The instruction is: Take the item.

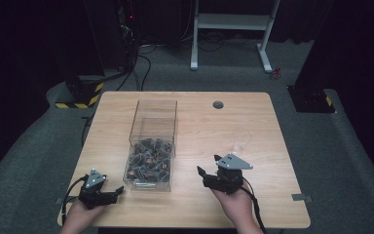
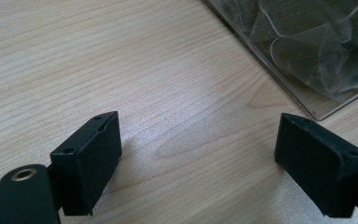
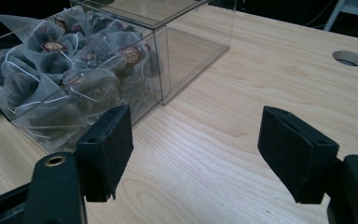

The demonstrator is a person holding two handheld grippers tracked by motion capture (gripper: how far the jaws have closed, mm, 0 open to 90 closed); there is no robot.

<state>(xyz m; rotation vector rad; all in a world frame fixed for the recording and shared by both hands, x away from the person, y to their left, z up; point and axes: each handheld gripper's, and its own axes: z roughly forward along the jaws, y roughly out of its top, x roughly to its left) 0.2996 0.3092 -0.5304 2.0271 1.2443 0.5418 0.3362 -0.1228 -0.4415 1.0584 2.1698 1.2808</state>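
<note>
1. On the wooden table (image 1: 253, 126), a clear box (image 1: 152, 146) stands mid-left; its near compartment holds the tea bags (image 1: 148, 163), its far compartment looks bare.
2. Left gripper (image 1: 111, 194): jaws wide apart, nothing held, just beside the box's near corner.
3. Right gripper (image 1: 208, 165): jaws wide apart, nothing held, right of the box.
4. Judgement: no bag out yet; all picking remains.

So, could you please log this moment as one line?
left gripper: open, empty | right gripper: open, empty | clear box: tea bags inside, between grippers
</note>
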